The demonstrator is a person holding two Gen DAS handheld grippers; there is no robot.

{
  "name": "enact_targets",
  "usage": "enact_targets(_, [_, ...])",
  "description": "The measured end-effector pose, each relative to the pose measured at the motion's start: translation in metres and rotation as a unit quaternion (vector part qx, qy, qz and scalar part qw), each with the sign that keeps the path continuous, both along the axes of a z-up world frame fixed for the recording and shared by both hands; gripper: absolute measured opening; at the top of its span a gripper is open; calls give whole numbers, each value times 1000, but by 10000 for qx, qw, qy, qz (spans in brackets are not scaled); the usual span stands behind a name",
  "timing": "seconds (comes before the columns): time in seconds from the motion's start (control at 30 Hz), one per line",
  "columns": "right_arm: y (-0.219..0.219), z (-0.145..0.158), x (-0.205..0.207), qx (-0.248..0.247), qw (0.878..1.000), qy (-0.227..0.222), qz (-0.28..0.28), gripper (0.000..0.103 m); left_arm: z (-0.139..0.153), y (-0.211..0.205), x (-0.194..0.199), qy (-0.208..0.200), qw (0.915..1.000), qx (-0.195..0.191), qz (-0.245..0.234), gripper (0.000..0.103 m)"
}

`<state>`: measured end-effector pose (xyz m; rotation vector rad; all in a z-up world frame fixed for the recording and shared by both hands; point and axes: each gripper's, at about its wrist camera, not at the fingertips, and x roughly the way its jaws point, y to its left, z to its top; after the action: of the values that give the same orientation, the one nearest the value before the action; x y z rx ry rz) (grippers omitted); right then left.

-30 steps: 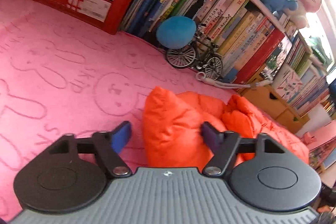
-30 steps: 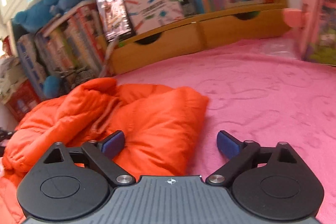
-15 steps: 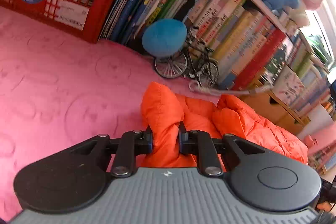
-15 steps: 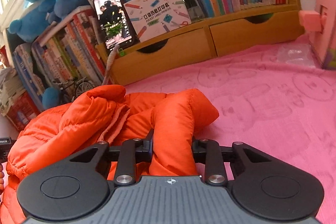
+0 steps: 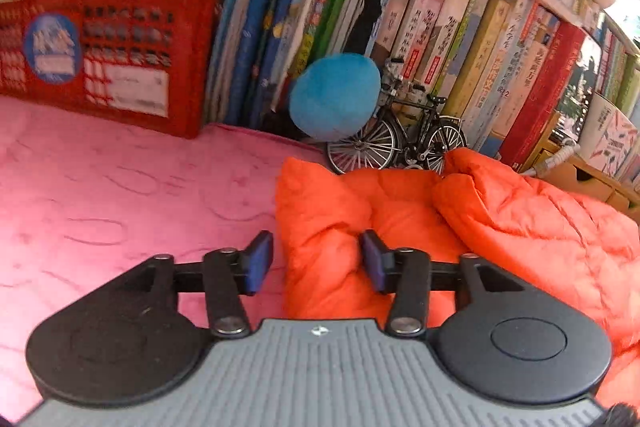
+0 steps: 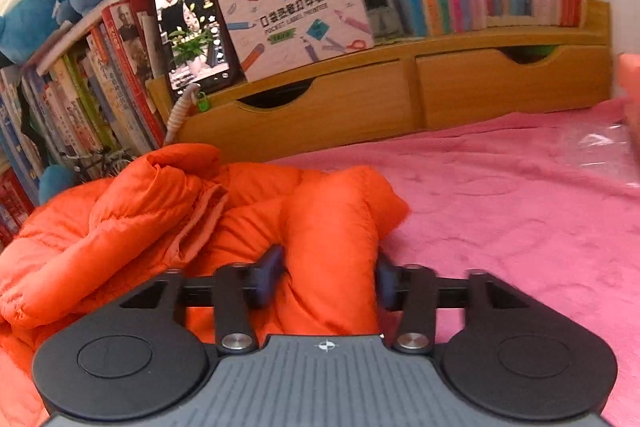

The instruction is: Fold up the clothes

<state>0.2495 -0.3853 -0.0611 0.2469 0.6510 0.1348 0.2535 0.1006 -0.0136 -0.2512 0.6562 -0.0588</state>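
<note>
left claw (image 5: 315,263) reopened off orange jacket (image 5: 500,219), right claw (image 6: 329,277) loosened

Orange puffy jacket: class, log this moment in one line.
left claw: open, around jacket edge | right claw: open, around orange puffy jacket fold | pink blanket beneath

in the left wrist view, open pink blanket (image 5: 112,195) is found from 9 to 11 o'clock, closed off at 11 by a red crate (image 5: 120,55) and at 12 by upright books (image 5: 460,59), a blue plush ball (image 5: 334,97) and a model bicycle (image 5: 396,139). in the right wrist view, bare blanket is left from 1 to 3 o'clock, bounded by wooden drawers (image 6: 420,95); the orange down jacket (image 6: 132,227) is heaped from 9 to 12.
</note>
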Motion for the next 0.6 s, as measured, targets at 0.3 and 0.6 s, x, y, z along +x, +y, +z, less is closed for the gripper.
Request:
enact_targets(0.3, [17, 18, -81, -322, 9979, -228, 508, 84, 26, -20, -71, -97, 9976, 625, -297, 63])
enact_targets(0.6, [65, 25, -167, -866, 9895, 31, 1159, 88, 15, -58, -162, 275, 9886, 1075, -1020, 63])
